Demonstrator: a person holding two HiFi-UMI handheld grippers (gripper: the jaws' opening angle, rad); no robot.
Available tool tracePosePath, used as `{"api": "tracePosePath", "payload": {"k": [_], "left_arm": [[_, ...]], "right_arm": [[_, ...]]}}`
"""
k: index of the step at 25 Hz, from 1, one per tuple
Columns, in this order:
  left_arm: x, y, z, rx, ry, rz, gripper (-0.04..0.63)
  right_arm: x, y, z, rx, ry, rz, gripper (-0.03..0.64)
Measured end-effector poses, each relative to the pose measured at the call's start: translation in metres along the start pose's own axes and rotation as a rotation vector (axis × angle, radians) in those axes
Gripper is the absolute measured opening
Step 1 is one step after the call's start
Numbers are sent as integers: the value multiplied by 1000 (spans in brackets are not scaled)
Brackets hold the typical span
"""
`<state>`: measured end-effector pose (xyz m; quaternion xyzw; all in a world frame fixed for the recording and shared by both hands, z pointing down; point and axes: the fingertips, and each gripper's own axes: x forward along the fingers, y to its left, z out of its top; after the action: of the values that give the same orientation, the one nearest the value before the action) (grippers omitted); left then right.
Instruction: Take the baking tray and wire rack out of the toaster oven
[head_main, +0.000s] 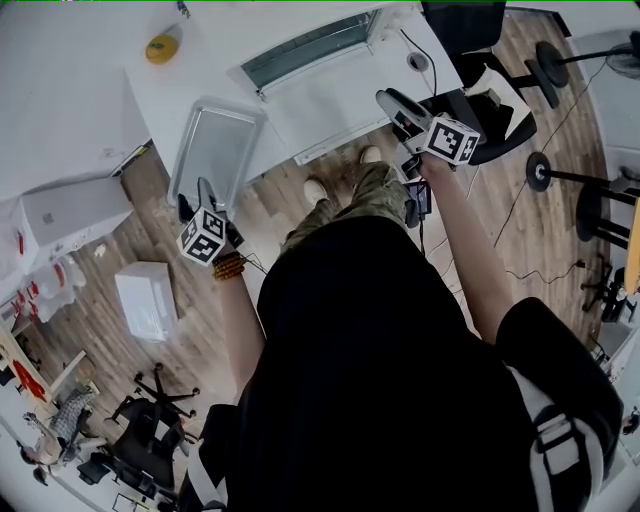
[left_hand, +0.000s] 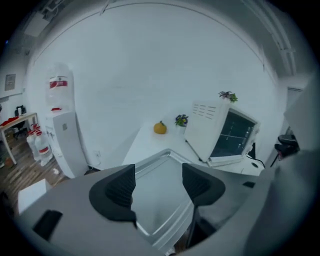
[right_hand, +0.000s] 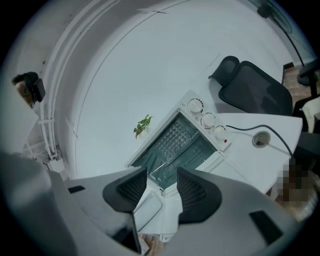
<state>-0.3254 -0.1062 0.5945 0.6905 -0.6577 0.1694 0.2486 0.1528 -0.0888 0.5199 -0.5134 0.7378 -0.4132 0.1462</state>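
**Head view.** Baking tray (head_main: 215, 150) already out of the toaster oven (head_main: 312, 48), flat at the front left corner of the white counter (head_main: 205, 75), left of the lowered oven door (head_main: 325, 110). Left gripper (head_main: 205, 190) over the tray's near end, open and empty. Right gripper (head_main: 392, 103) by the door's right corner, likewise open and empty. Yellow fruit (head_main: 162, 45) near the counter's back edge. Wooden floor (head_main: 270, 200) below, with a white box (head_main: 145, 300) and office chairs.

**Left gripper view.** Jaws wide apart, nothing between the pads, the tray (left_hand: 165, 215) lying beyond them and untouched. Small plant (left_hand: 181, 120) beside the fruit at the back edge. Water dispenser (left_hand: 61, 125) past the counter's left end, against a plain white wall.

**Right gripper view.** Jaws apart and empty, aimed at the open oven. Wire rack (right_hand: 175, 136) apparently still inside the cavity. By this reading, half the task done, with rack removal left. Power cable (right_hand: 245, 129) across the counter's right end and a black office chair (right_hand: 255, 87) beyond it.
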Motion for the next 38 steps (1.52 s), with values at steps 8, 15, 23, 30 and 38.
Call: {"api": "tracePosePath", "payload": {"k": [8, 15, 23, 30, 38], "left_arm": [[-12, -108, 68, 159, -208, -219, 251], [-24, -141, 78, 192, -247, -289, 215], [-31, -128, 70, 168, -246, -259, 206], [-37, -121, 65, 145, -242, -238, 204], [-36, -118, 62, 144, -236, -224, 204]], "right_arm": [[14, 30, 22, -444, 60, -79, 179], [39, 35, 33, -685, 91, -215, 179], [106, 19, 32, -738, 192, -303, 183], [163, 13, 34, -706, 211, -320, 183], [204, 2, 19, -700, 277, -327, 181]]}}
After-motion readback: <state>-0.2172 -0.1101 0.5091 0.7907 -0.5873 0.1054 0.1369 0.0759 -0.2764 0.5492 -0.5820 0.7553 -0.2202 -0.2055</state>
